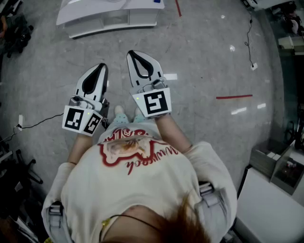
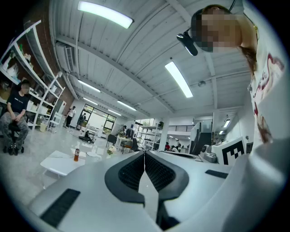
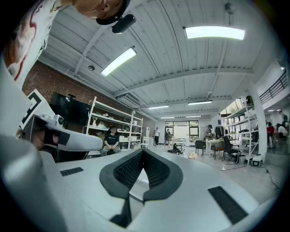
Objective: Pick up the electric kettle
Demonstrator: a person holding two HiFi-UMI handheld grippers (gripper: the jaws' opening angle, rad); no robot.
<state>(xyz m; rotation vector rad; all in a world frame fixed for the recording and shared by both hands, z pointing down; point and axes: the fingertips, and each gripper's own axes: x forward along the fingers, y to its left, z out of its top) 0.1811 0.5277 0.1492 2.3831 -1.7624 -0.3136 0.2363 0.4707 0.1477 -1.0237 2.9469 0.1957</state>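
2 grippers level at the chest, jaws fully closed, nothing held: left gripper (image 1: 100, 67), right gripper (image 1: 132, 53). Head view only: grey floor (image 1: 213, 57), white stand (image 1: 80, 14). Left gripper view only: bottle (image 2: 76, 154) on low table (image 2: 59, 165). Kettle in no view.

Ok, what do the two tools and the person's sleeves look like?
The left tool and right tool are white tapered shells lined with black ribbed pads. Each carries a marker cube at its rear, printed with black-and-white squares. The sleeves are cream, part of a top with red print.
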